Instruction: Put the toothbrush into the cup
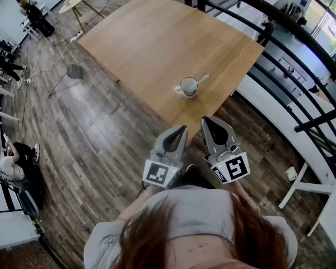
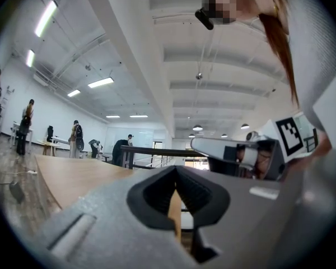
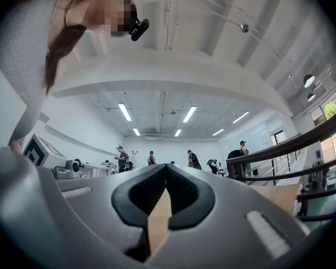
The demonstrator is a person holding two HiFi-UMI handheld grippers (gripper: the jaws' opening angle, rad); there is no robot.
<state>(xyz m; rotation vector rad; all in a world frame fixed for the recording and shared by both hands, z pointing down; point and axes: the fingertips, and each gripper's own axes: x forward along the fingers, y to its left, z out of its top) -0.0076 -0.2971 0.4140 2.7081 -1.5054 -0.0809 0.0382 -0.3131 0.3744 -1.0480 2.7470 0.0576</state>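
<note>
A white cup (image 1: 189,86) stands near the wooden table's (image 1: 157,43) front edge in the head view. A white toothbrush (image 1: 201,81) stands in it, its top leaning out to the right. Both grippers are held close to the person's body, short of the table edge and well back from the cup. My left gripper (image 1: 182,129) (image 2: 175,170) has its tips together with nothing between them. My right gripper (image 1: 206,119) (image 3: 166,167) is likewise shut and empty. Neither gripper view shows the cup.
A black railing (image 1: 280,55) curves along the table's right side, with a white bench (image 1: 280,116) below it. A small round table (image 1: 74,1) and a floor stand (image 1: 73,72) are at the far left. Several people are at the left wall.
</note>
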